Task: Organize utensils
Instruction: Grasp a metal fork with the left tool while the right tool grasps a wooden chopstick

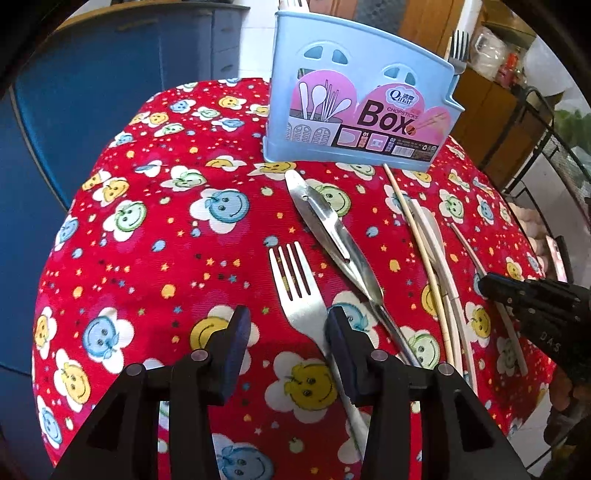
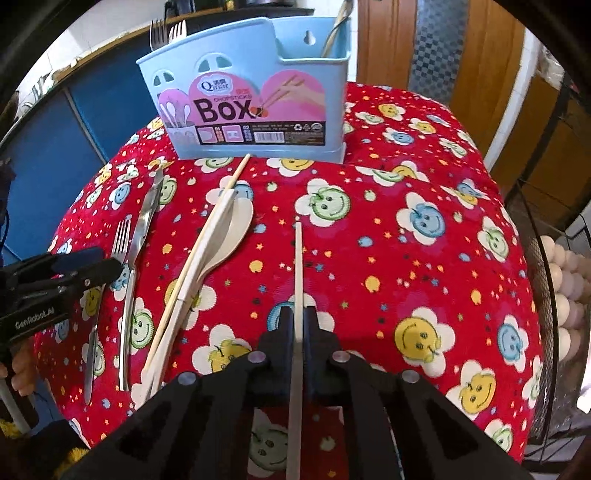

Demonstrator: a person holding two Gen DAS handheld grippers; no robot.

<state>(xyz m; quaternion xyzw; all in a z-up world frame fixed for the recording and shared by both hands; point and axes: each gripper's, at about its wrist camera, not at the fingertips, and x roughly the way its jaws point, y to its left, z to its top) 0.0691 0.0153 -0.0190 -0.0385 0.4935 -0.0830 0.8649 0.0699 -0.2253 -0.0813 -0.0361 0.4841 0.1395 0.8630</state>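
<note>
A light blue chopsticks box stands upright at the far side of the red tablecloth, with forks sticking out of it. A steel fork, a knife, a cream spoon and a wooden chopstick lie in front of the box. My left gripper hovers open over the fork's handle, which runs close by its right finger. My right gripper is shut on a pale chopstick that points toward the box. In the left wrist view the right gripper enters from the right, with that chopstick sticking out past its tip.
The red smiley-print cloth covers a small rounded table. A blue cabinet stands to the left. On the right a black wire rack holds several eggs. Wooden doors are behind the table.
</note>
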